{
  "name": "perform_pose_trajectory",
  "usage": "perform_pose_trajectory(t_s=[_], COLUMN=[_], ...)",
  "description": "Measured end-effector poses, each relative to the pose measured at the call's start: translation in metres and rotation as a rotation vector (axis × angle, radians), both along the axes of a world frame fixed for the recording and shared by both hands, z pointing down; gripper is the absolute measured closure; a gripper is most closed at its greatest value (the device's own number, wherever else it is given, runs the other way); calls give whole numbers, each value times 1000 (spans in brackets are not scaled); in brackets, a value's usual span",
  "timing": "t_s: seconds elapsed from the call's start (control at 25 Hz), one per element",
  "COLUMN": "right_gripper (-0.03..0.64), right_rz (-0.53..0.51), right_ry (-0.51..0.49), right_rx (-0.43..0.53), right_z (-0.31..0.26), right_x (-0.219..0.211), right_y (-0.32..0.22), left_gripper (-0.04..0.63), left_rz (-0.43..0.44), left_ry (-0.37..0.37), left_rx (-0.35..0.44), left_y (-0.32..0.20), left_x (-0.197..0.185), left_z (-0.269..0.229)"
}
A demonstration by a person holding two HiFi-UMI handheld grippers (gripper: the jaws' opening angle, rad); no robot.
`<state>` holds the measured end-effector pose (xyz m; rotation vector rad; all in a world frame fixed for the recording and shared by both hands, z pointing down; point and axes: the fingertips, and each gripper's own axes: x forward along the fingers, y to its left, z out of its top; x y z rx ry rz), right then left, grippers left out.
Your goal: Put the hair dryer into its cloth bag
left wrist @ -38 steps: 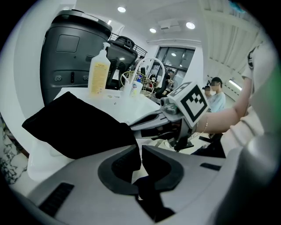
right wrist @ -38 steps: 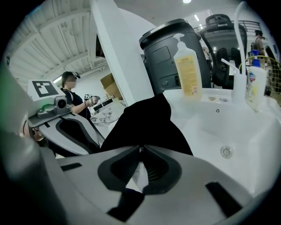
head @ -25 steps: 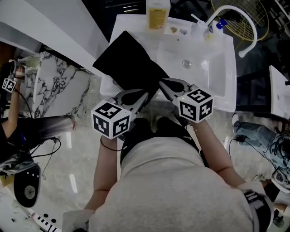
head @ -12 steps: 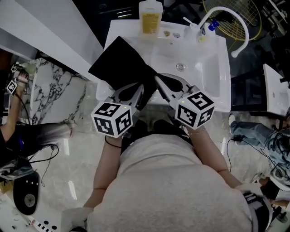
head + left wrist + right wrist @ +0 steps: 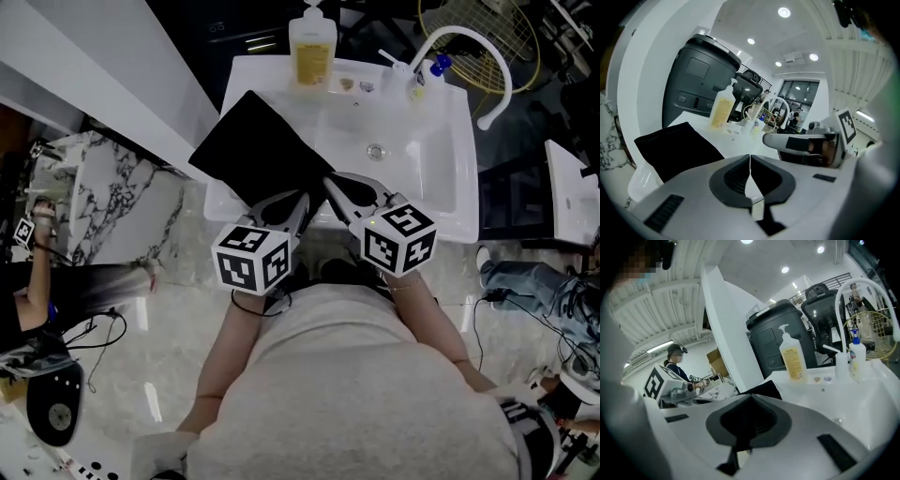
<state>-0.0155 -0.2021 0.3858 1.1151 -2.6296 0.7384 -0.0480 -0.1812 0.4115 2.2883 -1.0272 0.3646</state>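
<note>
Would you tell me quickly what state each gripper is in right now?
Left gripper: closed, empty.
Right gripper: closed; hold on cloth bag cannot be told.

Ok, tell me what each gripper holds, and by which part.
The left gripper is shut on nothing. The right gripper is shut, tips at the near corner of the bag; whether it pinches cloth cannot be told.

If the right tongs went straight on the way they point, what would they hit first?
Probably the black cloth bag; the shut right tongs point at its near corner, though depth is unclear.
</note>
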Motion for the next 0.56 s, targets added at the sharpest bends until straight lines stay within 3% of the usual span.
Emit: perform_pose_trajectory(t_s=[0.56], right_gripper=[618], right_rz=[16], right_ry=[-10], right_rx=[-45], right_z=[13], right_x=[4], right_y=[-1], left_gripper=[584], left_rz=[-14], left_ry=[11], left_rx=[-19], left_y=[-3], left_x=[-6], left_z=[3])
